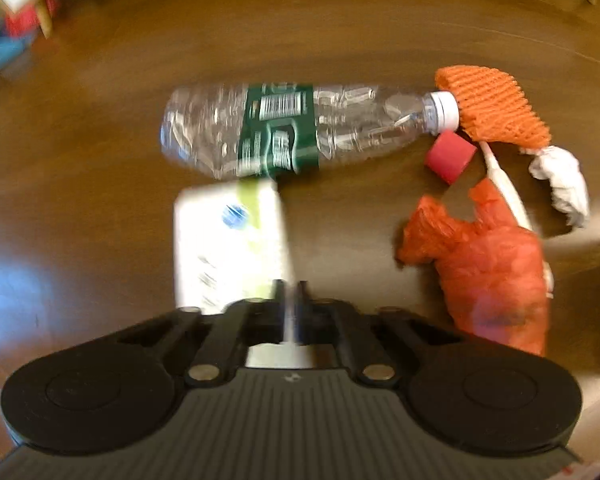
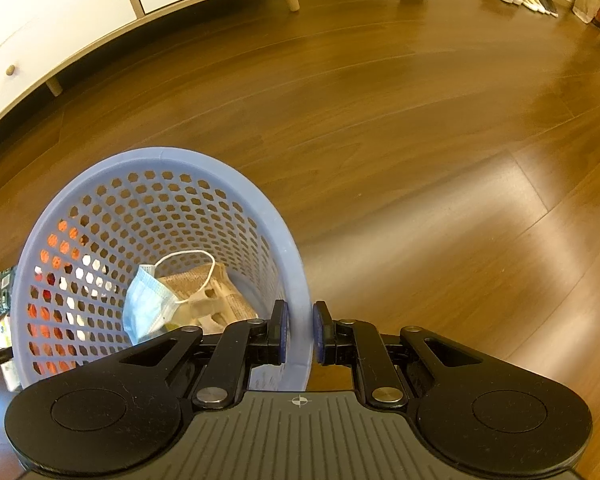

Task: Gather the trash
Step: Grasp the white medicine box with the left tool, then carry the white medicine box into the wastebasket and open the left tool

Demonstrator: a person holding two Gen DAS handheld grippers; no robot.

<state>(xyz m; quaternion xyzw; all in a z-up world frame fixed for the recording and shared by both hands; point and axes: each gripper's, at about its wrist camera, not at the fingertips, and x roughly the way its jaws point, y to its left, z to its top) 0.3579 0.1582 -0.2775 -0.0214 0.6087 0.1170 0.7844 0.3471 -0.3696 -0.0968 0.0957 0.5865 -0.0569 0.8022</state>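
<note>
Left gripper (image 1: 290, 292) pinched on white packet (image 1: 228, 240); right gripper (image 2: 300, 332) clamps basket (image 2: 296, 280) rim, basket off to left gripper's right

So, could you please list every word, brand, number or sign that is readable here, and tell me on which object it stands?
No text can be read letter for letter.
Plastic bottle, green label: a barcode and white print, too blurred to read.
White carton in the left gripper: a round blue logo and dark print, motion-blurred.
Paper packaging in the blue basket: small print, too small to read.
</note>
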